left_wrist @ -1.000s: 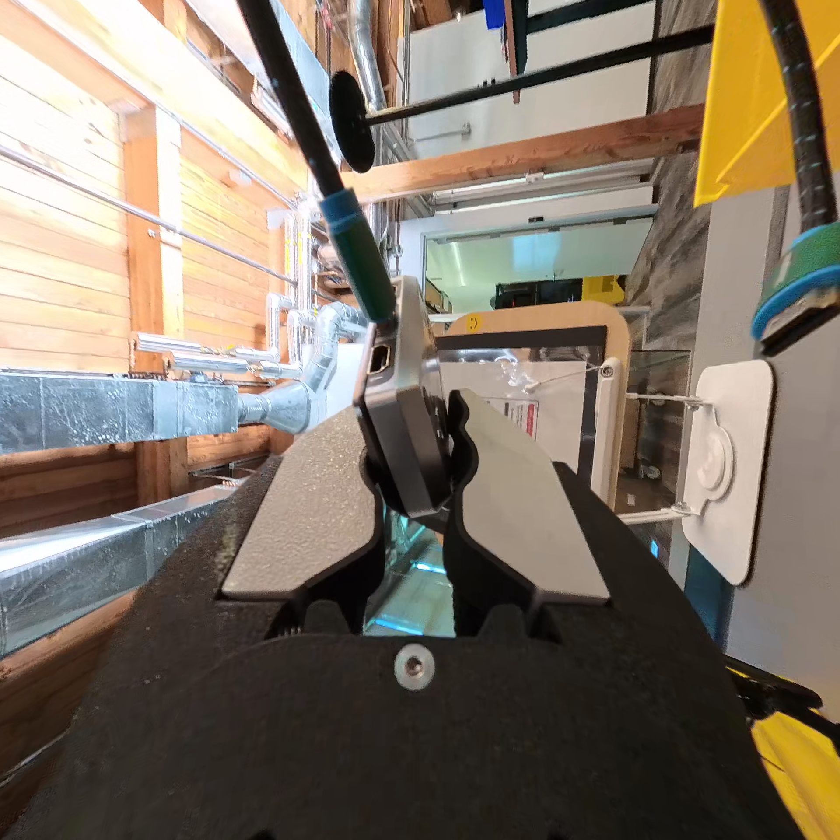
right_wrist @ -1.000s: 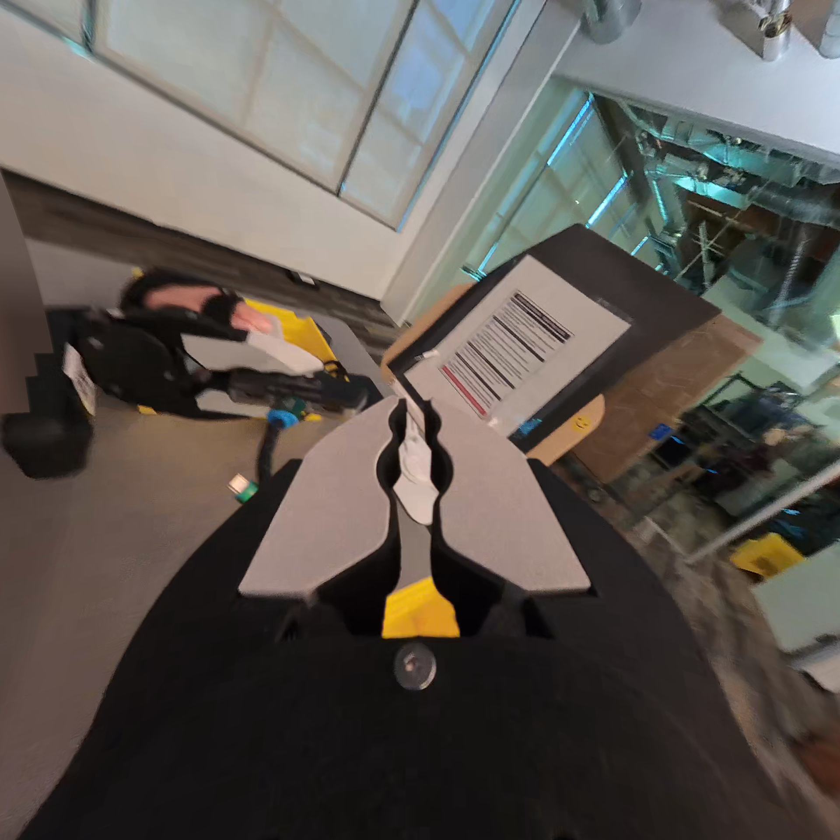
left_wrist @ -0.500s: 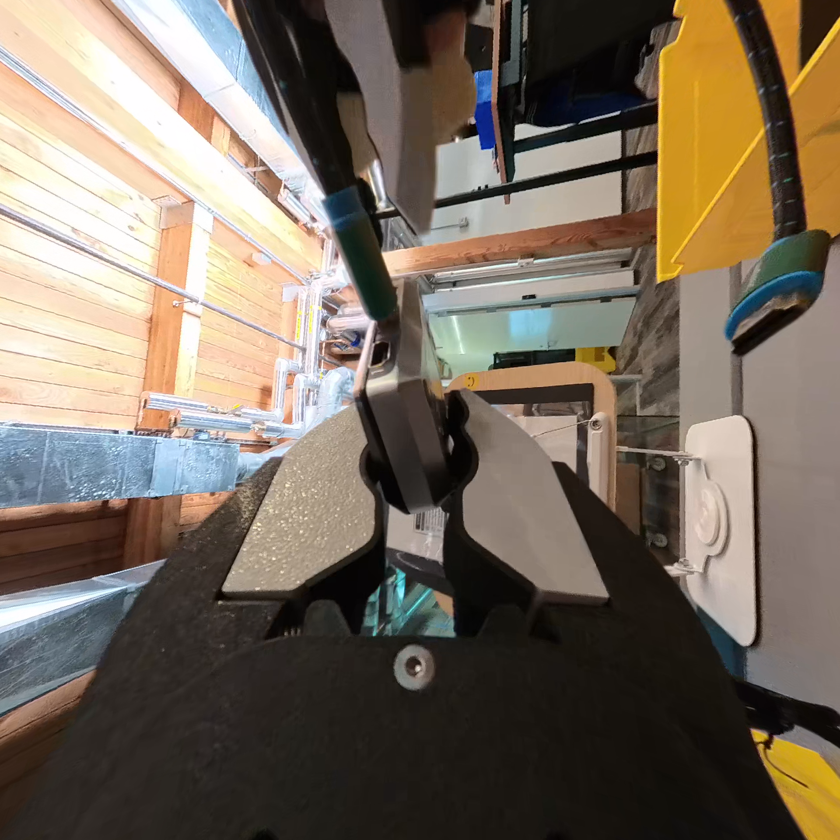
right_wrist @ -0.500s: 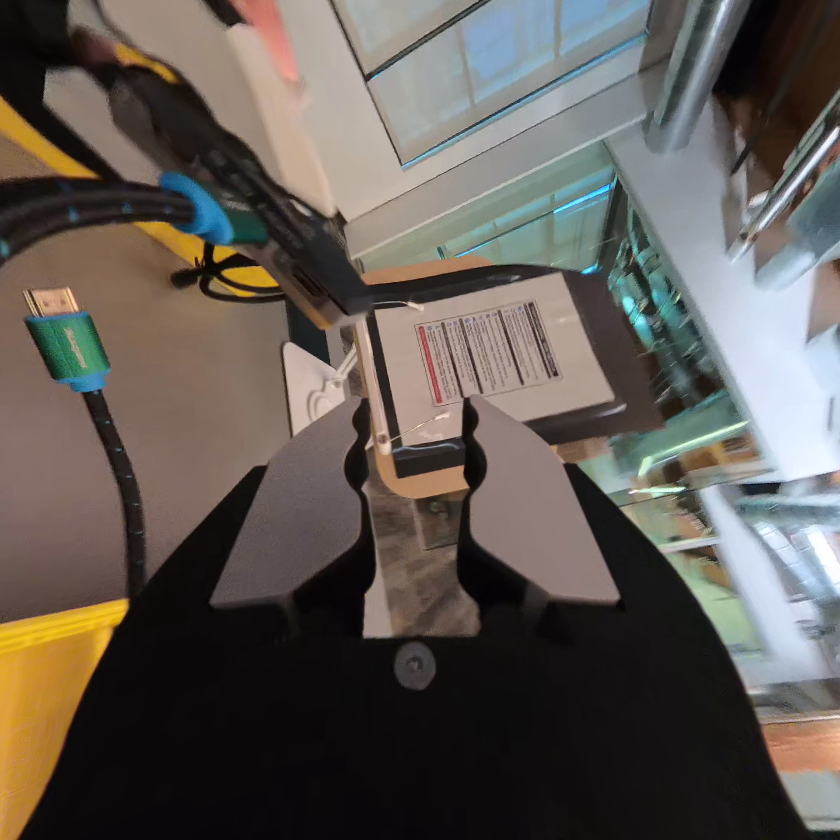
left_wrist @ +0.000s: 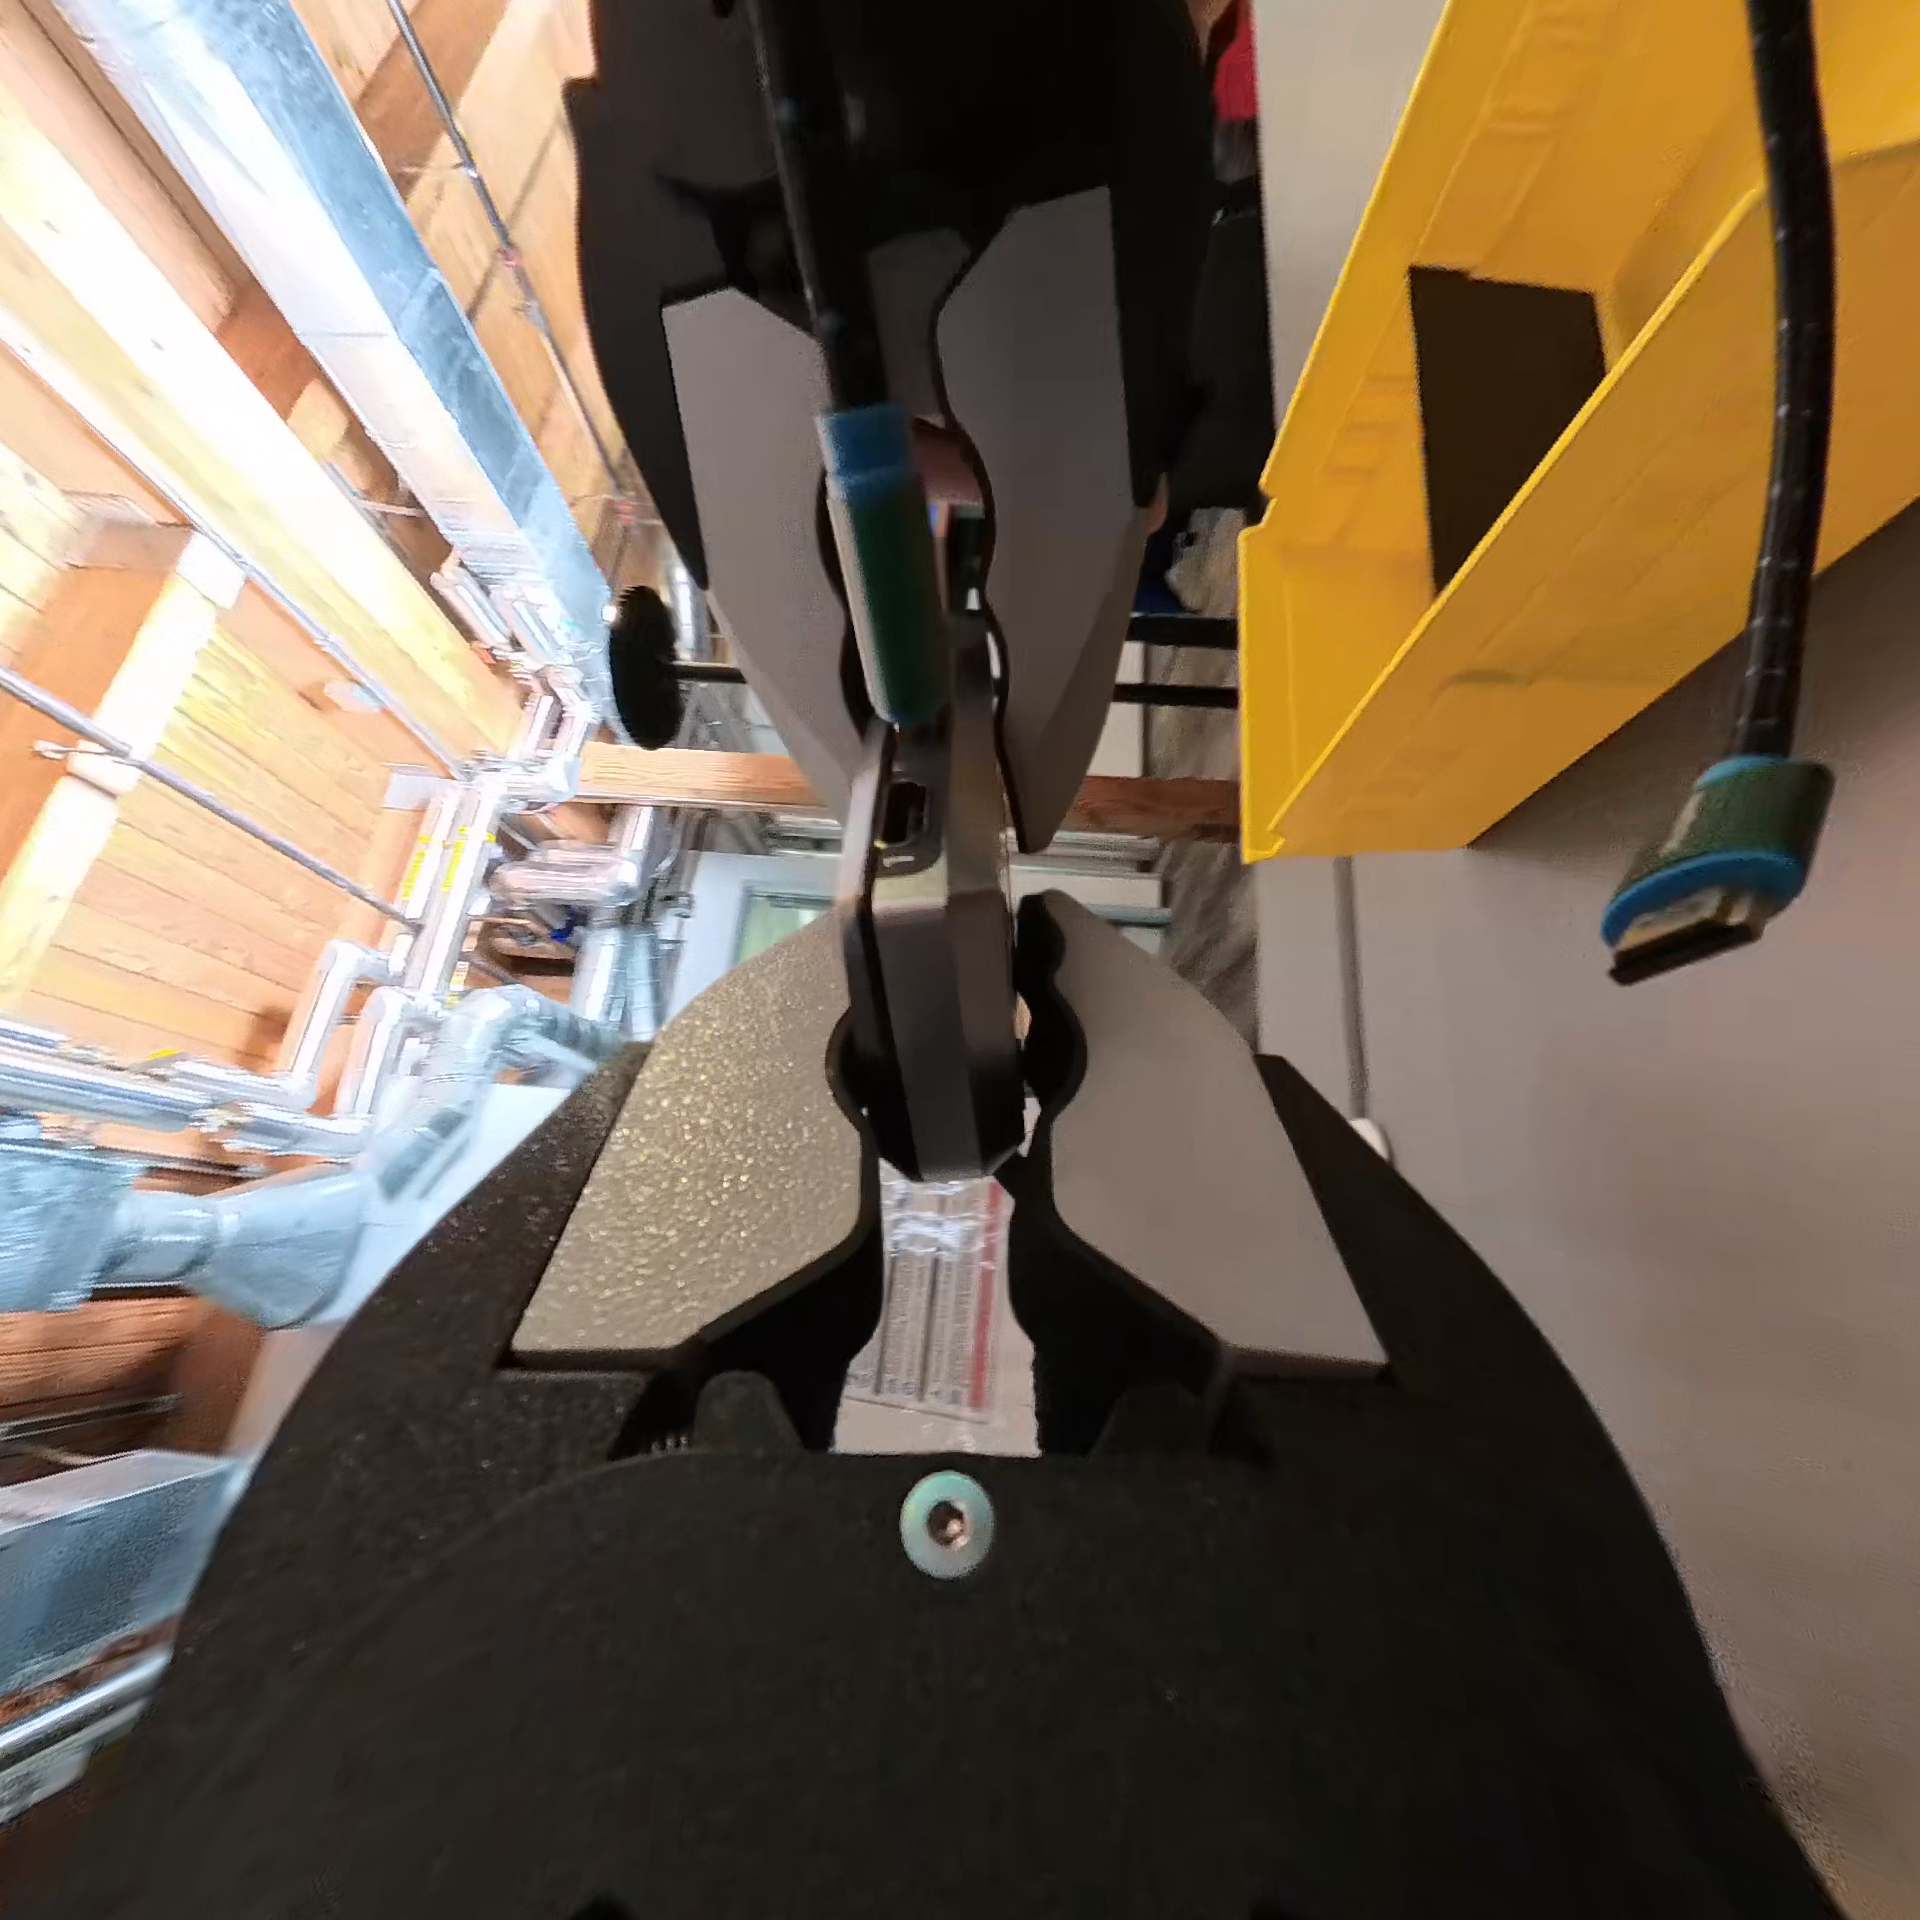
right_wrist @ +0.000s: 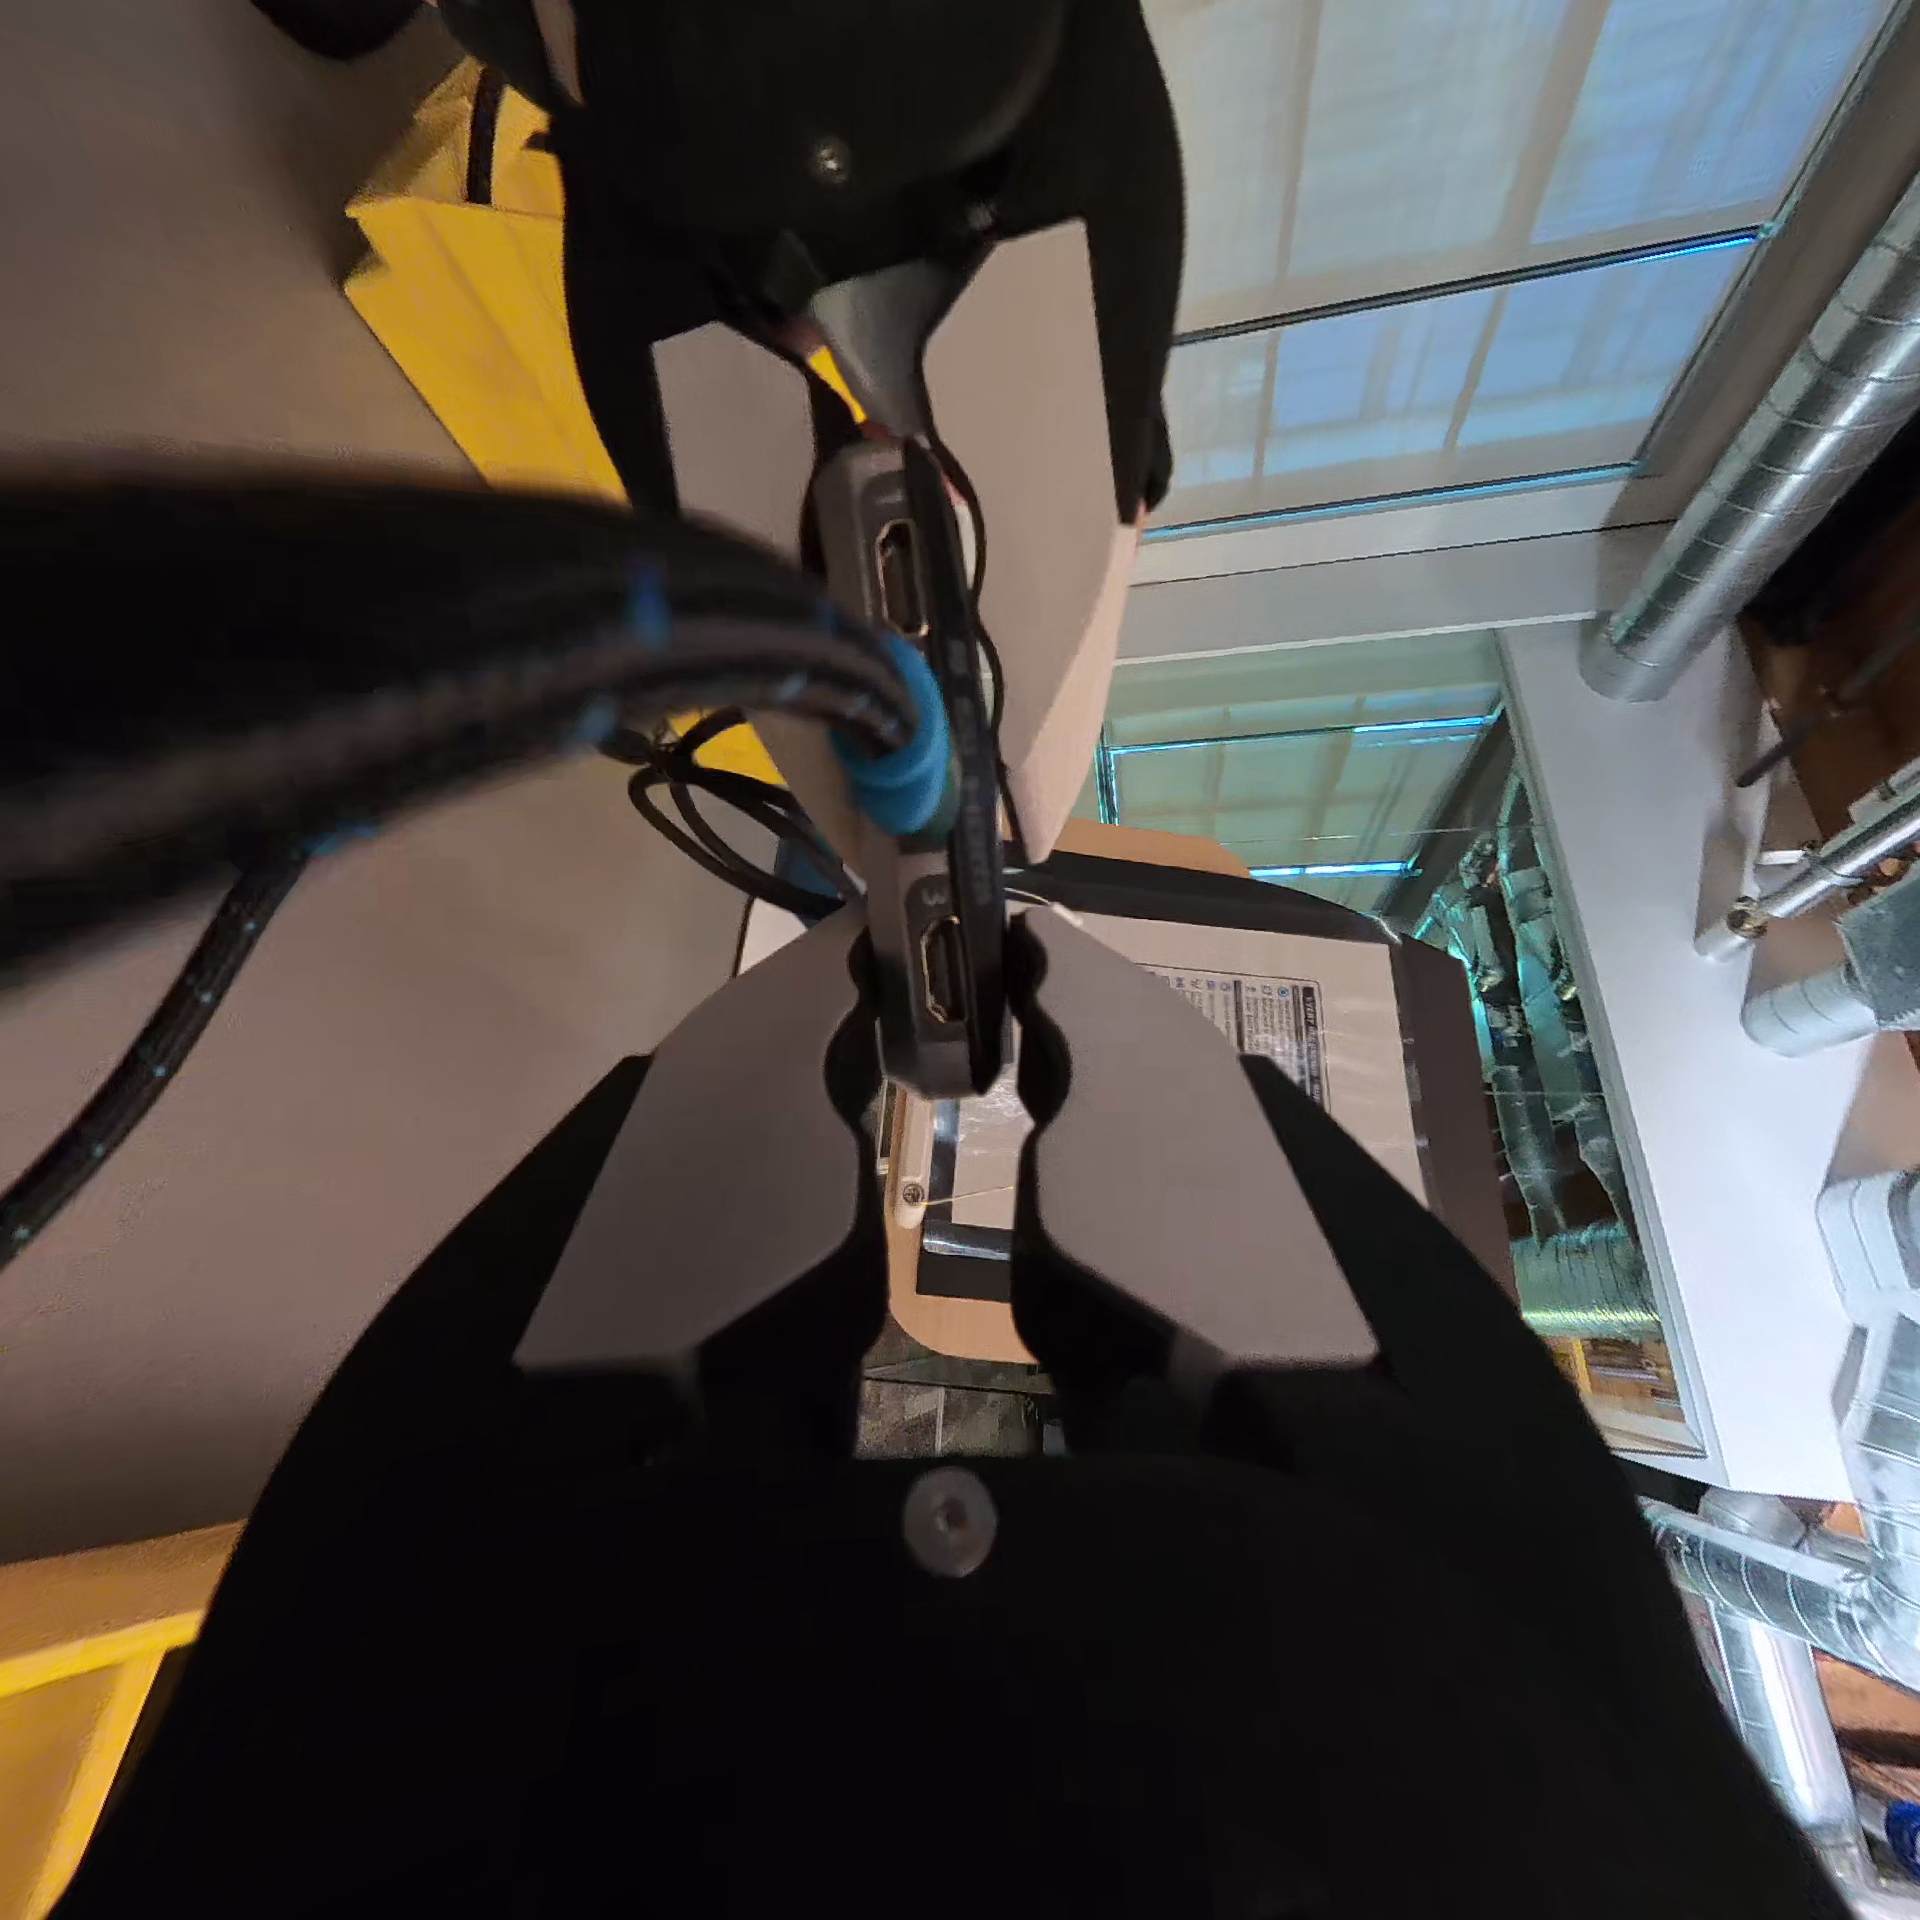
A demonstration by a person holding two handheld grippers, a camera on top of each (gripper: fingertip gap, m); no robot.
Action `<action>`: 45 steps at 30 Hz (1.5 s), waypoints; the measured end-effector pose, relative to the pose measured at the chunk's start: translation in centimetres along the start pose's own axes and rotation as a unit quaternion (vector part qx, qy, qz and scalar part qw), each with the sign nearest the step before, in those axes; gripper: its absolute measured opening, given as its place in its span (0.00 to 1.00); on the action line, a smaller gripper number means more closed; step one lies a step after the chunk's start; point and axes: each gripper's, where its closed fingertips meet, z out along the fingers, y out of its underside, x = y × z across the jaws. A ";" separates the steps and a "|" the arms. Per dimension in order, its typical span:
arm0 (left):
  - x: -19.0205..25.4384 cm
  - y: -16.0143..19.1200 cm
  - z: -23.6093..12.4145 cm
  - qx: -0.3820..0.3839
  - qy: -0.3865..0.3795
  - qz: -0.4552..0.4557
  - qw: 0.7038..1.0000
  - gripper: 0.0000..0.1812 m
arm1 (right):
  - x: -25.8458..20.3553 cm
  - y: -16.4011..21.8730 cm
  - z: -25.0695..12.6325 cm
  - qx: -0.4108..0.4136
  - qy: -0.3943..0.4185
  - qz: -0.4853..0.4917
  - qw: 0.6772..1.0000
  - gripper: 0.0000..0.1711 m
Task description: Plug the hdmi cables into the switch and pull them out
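The dark grey HDMI switch [left_wrist: 935, 1039] is held in the air between both grippers. My left gripper [left_wrist: 940, 997] is shut on one end of it. My right gripper [right_wrist: 940, 966] is shut on the opposite end of the switch [right_wrist: 935, 997] and shows from above in the left wrist view [left_wrist: 930, 800]. One braided black cable [right_wrist: 312, 675] has its green and blue plug [left_wrist: 883, 582] seated in the switch's middle port. The ports on either side of it are empty. A second green and blue plug [left_wrist: 1704, 873] lies loose on the grey table [left_wrist: 1662, 1351].
A yellow bin [left_wrist: 1507, 416] stands on the table beside the loose cable and shows in the right wrist view [right_wrist: 457, 260]. A wooden stand with a printed sheet [right_wrist: 1247, 1039] is behind the switch. Thin black wires [right_wrist: 727, 821] lie on the table. The grippers are tip to tip, or close to it.
My right gripper swung in from the side, opened on the way, and closed on the free end of the switch. My left gripper kept hold of the switch and tilted.
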 end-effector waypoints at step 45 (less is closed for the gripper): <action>-4.7 11.1 -6.6 -0.181 0.005 -0.316 0.931 0.00 | 18.3 11.5 -9.0 0.087 0.220 0.621 0.748 0.12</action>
